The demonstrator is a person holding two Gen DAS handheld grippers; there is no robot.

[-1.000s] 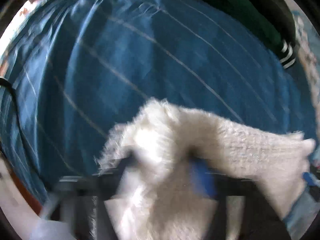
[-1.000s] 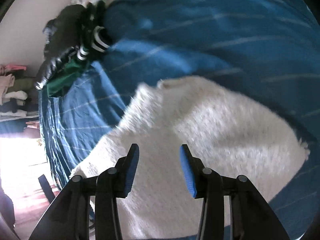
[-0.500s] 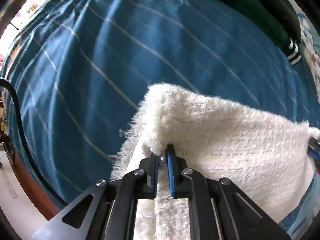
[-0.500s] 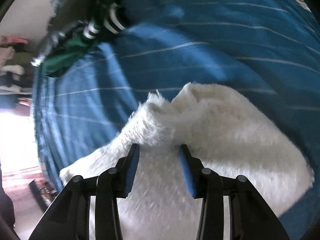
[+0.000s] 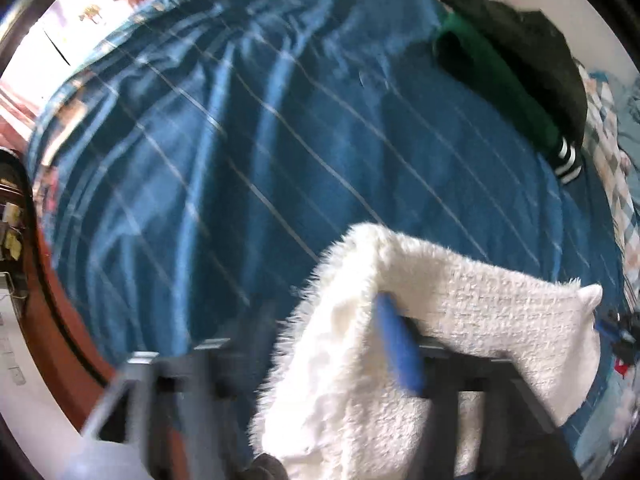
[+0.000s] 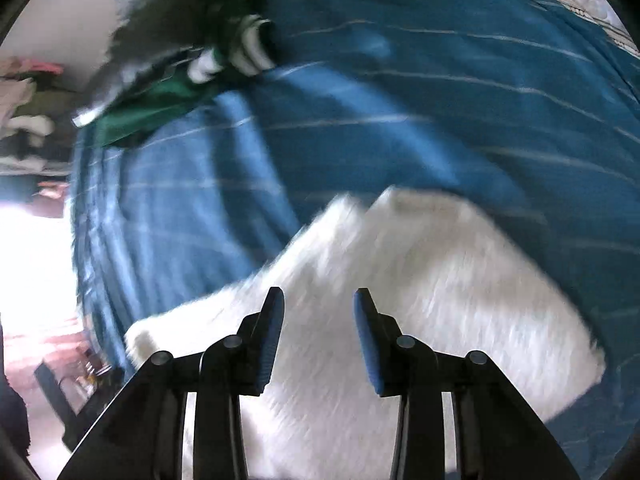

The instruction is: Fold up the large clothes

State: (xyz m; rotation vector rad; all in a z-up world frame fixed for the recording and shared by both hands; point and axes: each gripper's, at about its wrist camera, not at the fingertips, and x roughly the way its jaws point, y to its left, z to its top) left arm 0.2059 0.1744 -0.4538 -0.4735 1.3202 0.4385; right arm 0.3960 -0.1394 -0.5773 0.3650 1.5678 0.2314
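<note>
Your left gripper (image 5: pixel 332 344) is buried in the white fluffy sweater (image 5: pixel 472 320) — motion blur and fabric hide one finger, so you cannot tell whether it pinches the cloth. Your right gripper (image 6: pixel 318 336) hangs spread and empty over the same sweater (image 6: pixel 440 300), which lies toward the near edge of the blue striped bed (image 6: pixel 400 120). Bring the right fingers down onto the edge opposite your left, take one clean layer, then carry both corners together so the fold lands flat — well apart from the dark clothes pile (image 5: pixel 520 64) at the far corner.

A white fluffy garment (image 6: pixel 420 300) lies on a blue bedsheet (image 5: pixel 280 140) with thin pale stripes.
</note>
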